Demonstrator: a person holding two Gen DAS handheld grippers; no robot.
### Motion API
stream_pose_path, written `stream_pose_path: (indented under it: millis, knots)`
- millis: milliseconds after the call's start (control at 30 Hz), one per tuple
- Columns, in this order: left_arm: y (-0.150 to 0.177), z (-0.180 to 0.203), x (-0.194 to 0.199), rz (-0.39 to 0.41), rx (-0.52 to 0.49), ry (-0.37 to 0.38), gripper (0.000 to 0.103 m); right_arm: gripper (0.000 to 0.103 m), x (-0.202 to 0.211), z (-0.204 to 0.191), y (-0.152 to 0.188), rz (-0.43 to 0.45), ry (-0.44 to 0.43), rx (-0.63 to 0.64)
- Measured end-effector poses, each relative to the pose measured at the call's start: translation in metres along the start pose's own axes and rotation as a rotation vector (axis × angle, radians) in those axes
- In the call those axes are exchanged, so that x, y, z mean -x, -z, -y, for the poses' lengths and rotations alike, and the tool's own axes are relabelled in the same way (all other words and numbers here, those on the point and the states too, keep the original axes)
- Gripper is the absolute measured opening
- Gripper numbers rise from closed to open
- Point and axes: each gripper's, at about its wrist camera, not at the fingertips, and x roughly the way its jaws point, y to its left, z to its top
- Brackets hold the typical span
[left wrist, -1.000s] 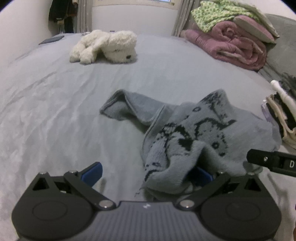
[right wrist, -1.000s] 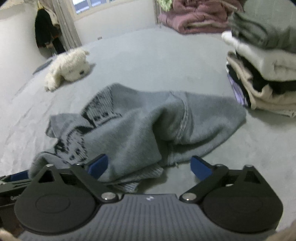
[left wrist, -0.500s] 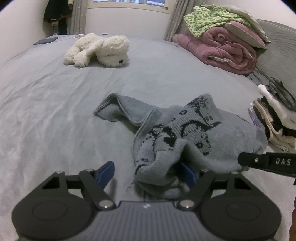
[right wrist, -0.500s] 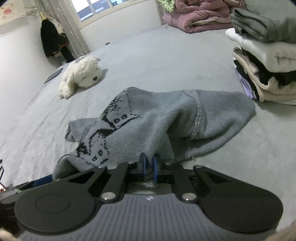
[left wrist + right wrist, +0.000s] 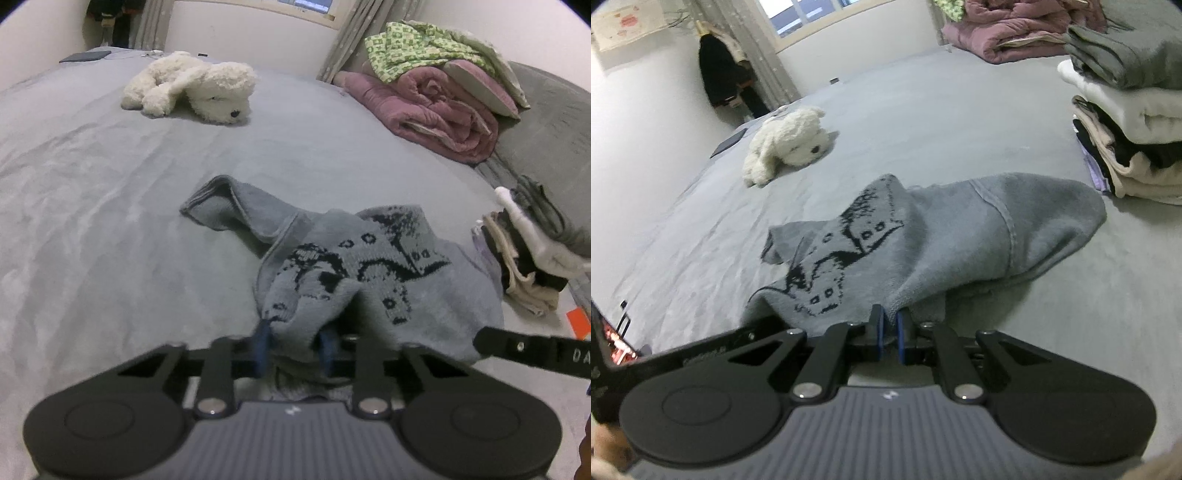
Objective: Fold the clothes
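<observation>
A grey knit sweater (image 5: 369, 273) with a black pattern lies crumpled on the grey bed (image 5: 92, 221). My left gripper (image 5: 295, 347) is shut on a bunched near edge of it, with thick cloth between the blue pads. In the right wrist view the sweater (image 5: 960, 236) is lifted at its near edge, and my right gripper (image 5: 890, 332) is shut on that edge. The two grippers hold the sweater side by side; the right one's black body (image 5: 535, 350) shows in the left wrist view.
A white plush dog (image 5: 192, 86) lies at the far side of the bed. A stack of folded clothes (image 5: 1126, 129) stands to the right of the sweater. Rolled pink bedding (image 5: 436, 107) with a green cloth is at the back right.
The left gripper has closed on the sweater's near edge. The right gripper closed on its edge half a second ago and has lifted it a little.
</observation>
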Motion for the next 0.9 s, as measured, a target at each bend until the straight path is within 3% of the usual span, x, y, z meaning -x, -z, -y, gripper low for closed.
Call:
stream_pose_path:
  millis: [267,367,900]
  knots:
    - [-0.004,-0.005,0.015,0.069,0.042,-0.022,0.010,0.010,0.007,-0.010,0.003,-0.032,-0.045,0.045]
    - [-0.005,-0.005,0.022,0.067,0.041,0.002,0.010,0.010,0.008,-0.010,0.001,-0.037,-0.052,0.057]
    - [0.031,0.015,0.081,0.004,-0.188,0.210,0.009,0.010,0.046,0.015,0.005,-0.013,-0.046,0.077]
